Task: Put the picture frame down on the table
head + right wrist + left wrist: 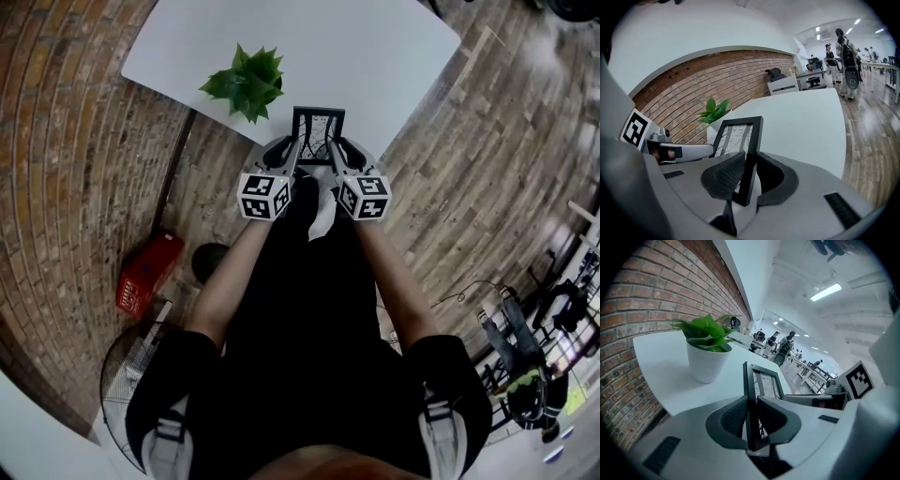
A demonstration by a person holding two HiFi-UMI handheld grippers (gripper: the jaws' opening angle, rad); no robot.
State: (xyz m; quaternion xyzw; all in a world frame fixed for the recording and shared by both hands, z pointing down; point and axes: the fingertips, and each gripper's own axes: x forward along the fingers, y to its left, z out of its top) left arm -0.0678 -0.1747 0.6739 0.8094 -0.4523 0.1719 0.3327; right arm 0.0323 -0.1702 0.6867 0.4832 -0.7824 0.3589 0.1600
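My left gripper (pixel 751 414) and right gripper (pixel 750 174) each clamp the picture frame (pixel 319 131), apparently not yet resting on the table (pixel 375 47).

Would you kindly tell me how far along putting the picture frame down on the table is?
Done: the black rectangular picture frame is gripped and is over the near edge of the white table, beside the green potted plant. In hand: the left gripper and right gripper each clamp one side rail, holding it upright. Left: rest it on the tabletop and open both grippers.
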